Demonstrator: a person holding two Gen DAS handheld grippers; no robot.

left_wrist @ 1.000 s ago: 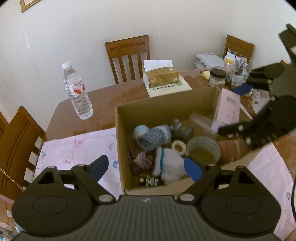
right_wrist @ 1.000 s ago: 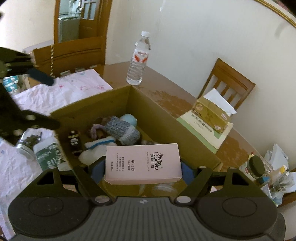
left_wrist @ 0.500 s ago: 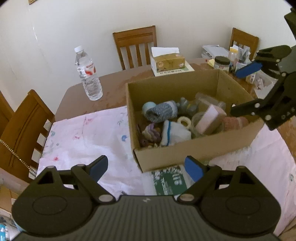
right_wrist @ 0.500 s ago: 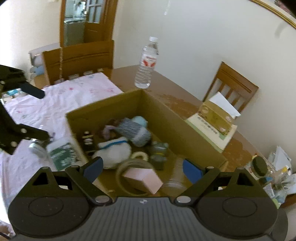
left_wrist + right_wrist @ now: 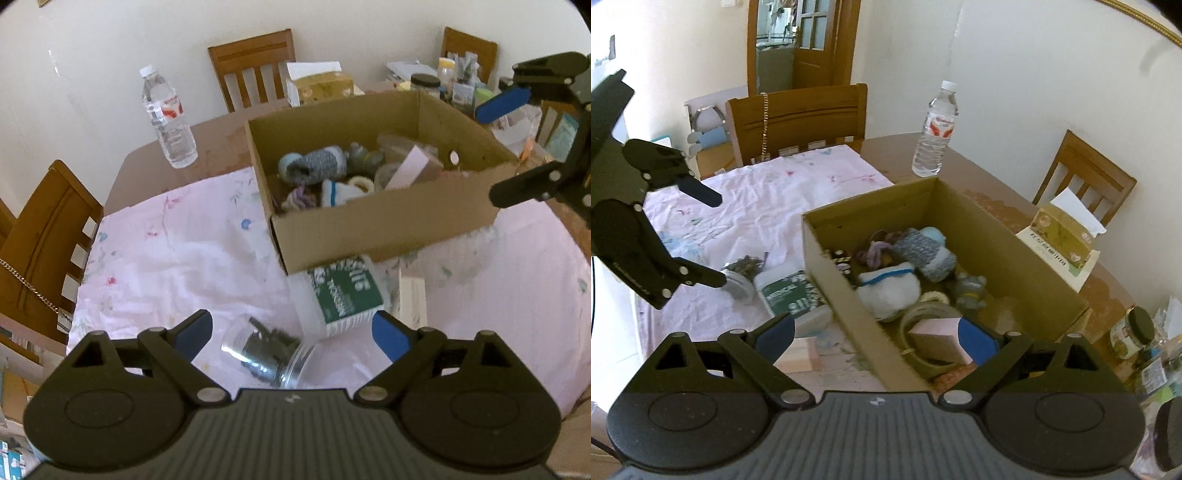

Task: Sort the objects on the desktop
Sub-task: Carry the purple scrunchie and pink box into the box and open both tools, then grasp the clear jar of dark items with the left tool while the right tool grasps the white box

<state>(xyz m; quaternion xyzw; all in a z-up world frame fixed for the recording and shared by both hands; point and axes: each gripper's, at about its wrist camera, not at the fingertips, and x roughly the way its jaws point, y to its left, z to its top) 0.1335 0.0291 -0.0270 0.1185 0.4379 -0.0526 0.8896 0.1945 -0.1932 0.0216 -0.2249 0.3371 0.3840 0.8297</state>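
Note:
An open cardboard box [image 5: 384, 225] [image 5: 831, 266] on the pink cloth holds socks, a tape roll and a pink carton [image 5: 938, 334] leaning on the roll. A clear jar [image 5: 266, 358] [image 5: 740, 275] of metal bits lies on its side on the cloth in front of the box, beside a green-and-white pack [image 5: 343, 291] [image 5: 790, 291]. My left gripper [image 5: 291, 336] [image 5: 705, 234] is open just above the jar, one finger on each side of it. My right gripper [image 5: 875, 336] [image 5: 506, 147] hangs over the box's near right corner, jaws opening, nothing between them.
A water bottle [image 5: 168, 118] stands on the bare wood behind the cloth. A tissue box [image 5: 1062, 236] on a book sits behind the cardboard box. Jars and clutter [image 5: 450, 85] crowd the far right. Wooden chairs [image 5: 44, 236] ring the table. A pale block [image 5: 412, 295] lies beside the pack.
The right gripper opened and dropped the pink carton into the box, then drew back. The left gripper pulled back from above the box and came down over the jar.

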